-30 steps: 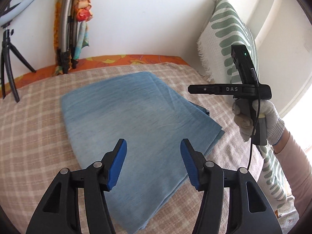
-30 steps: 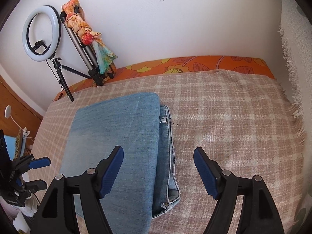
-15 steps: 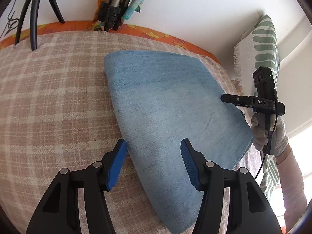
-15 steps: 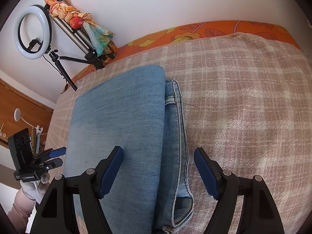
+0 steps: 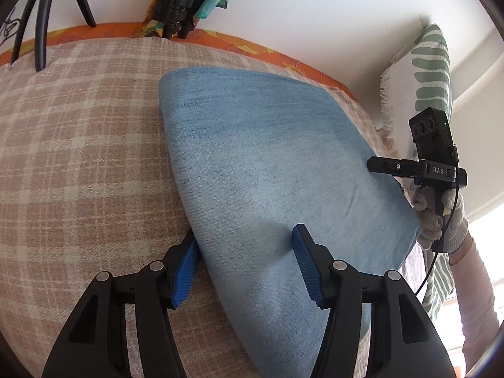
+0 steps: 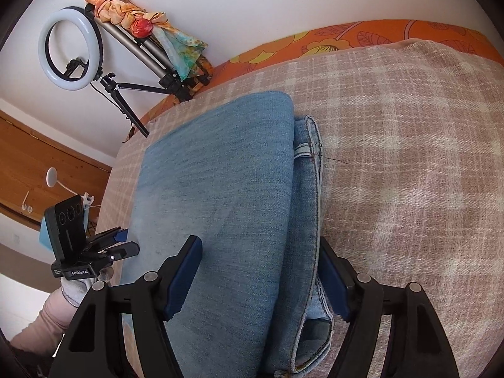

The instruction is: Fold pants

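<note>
Light blue denim pants (image 5: 267, 170) lie folded flat on the plaid bed cover (image 5: 78, 157). My left gripper (image 5: 244, 252) is open, its jaws straddling the near left folded edge of the pants, one pad at the edge and one on top. My right gripper (image 6: 261, 271) is open and straddles the opposite side of the pants (image 6: 220, 189), where the waistband seam (image 6: 315, 189) shows. Each gripper appears in the other's view: the right one (image 5: 419, 170) and the left one (image 6: 104, 252).
A ring light on a tripod (image 6: 72, 50) and a stand draped with a coloured scarf (image 6: 151, 28) lean against the far wall. A green-patterned pillow (image 5: 431, 72) stands at the right end of the bed. An orange sheet (image 6: 362, 34) edges the bed.
Both grippers have moved down and closer to the pants, from above them to straddling their opposite edges. Both stay open.
</note>
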Demonstrator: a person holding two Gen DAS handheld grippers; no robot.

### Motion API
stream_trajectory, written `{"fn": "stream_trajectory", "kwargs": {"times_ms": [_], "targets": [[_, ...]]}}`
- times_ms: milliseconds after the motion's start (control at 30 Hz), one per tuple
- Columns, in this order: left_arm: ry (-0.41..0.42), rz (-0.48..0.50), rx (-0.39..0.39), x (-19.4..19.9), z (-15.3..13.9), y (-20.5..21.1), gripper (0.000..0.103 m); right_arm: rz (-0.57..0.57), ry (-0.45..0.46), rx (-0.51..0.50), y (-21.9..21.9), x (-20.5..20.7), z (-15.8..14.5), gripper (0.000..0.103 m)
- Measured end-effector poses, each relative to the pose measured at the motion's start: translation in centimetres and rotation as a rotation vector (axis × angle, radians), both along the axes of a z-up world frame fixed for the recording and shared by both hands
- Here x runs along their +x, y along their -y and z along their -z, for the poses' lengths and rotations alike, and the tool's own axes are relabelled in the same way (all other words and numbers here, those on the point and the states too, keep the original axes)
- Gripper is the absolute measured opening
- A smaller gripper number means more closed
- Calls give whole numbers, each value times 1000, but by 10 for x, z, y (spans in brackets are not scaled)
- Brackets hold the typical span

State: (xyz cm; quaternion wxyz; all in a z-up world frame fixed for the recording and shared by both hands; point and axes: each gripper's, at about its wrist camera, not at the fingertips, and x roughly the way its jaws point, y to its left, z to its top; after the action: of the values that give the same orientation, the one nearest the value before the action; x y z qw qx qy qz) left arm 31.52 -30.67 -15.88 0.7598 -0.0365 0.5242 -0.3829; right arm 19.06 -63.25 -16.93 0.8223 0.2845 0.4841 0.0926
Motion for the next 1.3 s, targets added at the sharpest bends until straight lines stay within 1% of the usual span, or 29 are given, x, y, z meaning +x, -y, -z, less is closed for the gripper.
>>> {"fn": "stream_trajectory", "kwargs": {"times_ms": [33,67,100,133,167,267,333,367,400,433,500,600,733,867,967,1067,1133,1300], "targets": [[0,0,-8,1,1,0,57,-2,10,-9,-2,0,-1,68],[-2,-3,-22,2,2,-1,57,-17,10,6,-4,1,1,56],[-7,-12,-37,3,3,-2,57,-24,3,31,-6,3,4,55],[-15,-21,-53,5,4,-3,57,-11,11,31,-8,3,5,54],[-21,-27,-67,7,4,-3,57,-3,10,27,-9,3,4,52],[-15,-28,-69,9,4,1,57,27,-1,11,-13,2,3,41],[-3,-26,-56,8,3,5,57,48,-1,-22,-19,1,0,38],[3,-28,-48,8,3,7,51,51,2,-44,-23,1,-2,35],[3,-34,-40,9,3,8,43,52,4,-64,-26,0,-4,33],[3,-43,-37,9,3,8,41,58,5,-81,-28,0,-6,31],[8,-54,-31,10,1,7,27,70,8,-111,-32,-2,-10,26],[49,-54,-12,6,-4,9,21,84,18,-161,-38,-5,-16,23],[136,-44,30,-4,-11,16,17,111,37,-232,-50,-10,-24,22],[199,-45,10,-12,-22,18,14,136,75,-313,-64,-20,-34,20],[265,-17,5,-21,-34,25,13,165,123,-323,-72,-31,-45,20],[312,6,4,-29,-42,33,12,169,166,-368,-84,-40,-55,20],[329,12,-1,-32,-46,35,12,169,183,-390,-90,-46,-62,19],[316,10,-36,-31,-52,33,11,169,213,-423,-100,-58,-74,18]]}}
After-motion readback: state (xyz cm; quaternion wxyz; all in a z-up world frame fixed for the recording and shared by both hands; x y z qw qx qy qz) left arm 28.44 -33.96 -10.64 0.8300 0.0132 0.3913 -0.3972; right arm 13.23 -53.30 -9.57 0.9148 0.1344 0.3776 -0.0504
